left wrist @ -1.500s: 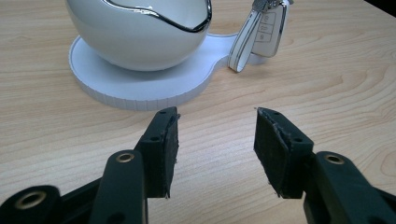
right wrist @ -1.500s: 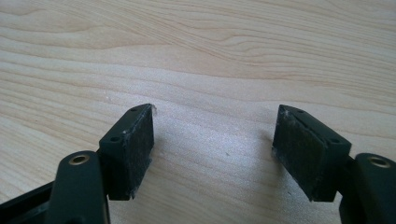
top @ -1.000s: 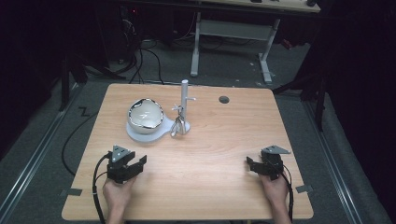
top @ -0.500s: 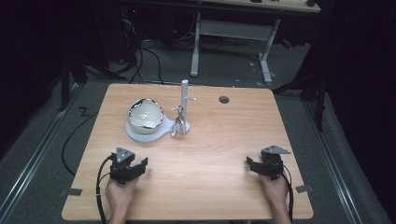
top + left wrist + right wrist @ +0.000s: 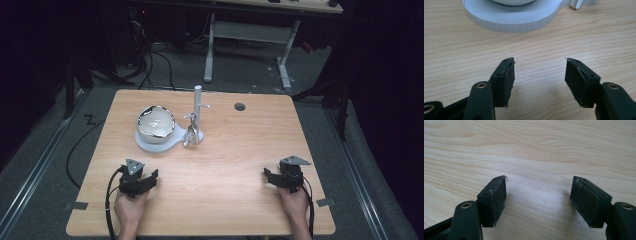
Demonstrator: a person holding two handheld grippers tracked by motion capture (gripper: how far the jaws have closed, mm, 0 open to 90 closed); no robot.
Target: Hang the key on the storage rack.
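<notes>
A shiny metal bowl (image 5: 156, 121) sits on a white round base (image 5: 150, 142) at the table's middle left. From the same base rises a white post (image 5: 197, 105), and a wire whisk (image 5: 189, 135) hangs from it. My left gripper (image 5: 149, 177) rests on the wood near the front left, open and holding nothing, its jaws pointing toward the base. In the left gripper view my left gripper (image 5: 540, 67) faces the ribbed base rim (image 5: 511, 21) a short way ahead. My right gripper (image 5: 268, 176) lies at the front right, open over bare wood, as my right gripper (image 5: 539, 187) shows.
The wooden table (image 5: 240, 150) has a dark cable hole (image 5: 240, 106) near its far edge. A cable (image 5: 107, 200) trails from the left gripper and another cable (image 5: 311, 210) from the right. Dark floor and a desk frame (image 5: 250, 30) lie beyond.
The left gripper has shifted slightly to the right and toward the near edge. The right gripper has not moved.
</notes>
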